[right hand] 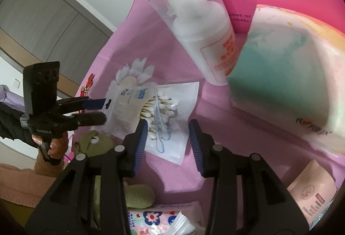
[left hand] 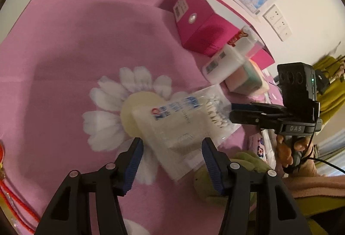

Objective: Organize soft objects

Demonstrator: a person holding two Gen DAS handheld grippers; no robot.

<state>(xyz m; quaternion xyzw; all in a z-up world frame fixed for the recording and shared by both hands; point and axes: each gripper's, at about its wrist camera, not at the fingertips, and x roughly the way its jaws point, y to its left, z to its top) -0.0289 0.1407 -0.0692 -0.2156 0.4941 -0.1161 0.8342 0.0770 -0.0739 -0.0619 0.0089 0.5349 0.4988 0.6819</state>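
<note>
A clear bag of cotton swabs (left hand: 217, 115) lies on the pink flowered cloth (left hand: 64, 58), with a white cotton-pad packet (left hand: 172, 127) partly over it. My left gripper (left hand: 171, 148) is open, its jaws straddling the near end of the packet. My right gripper (right hand: 168, 129) is open just above the swab bag (right hand: 163, 114); it appears in the left wrist view (left hand: 231, 113) at the bag's right edge. The left gripper appears in the right wrist view (right hand: 103, 111) at the packet's (right hand: 125, 109) edge. A green plush toy (right hand: 97, 142) lies near me.
A magenta box (left hand: 200, 27) stands at the back. A white pump bottle with a clear cap (right hand: 194, 19) leans by a pastel sponge block (right hand: 291, 75). A flowered tissue pack (right hand: 163, 220) and a pink pouch (right hand: 310, 191) lie near. A red cord (left hand: 13, 196) lies at left.
</note>
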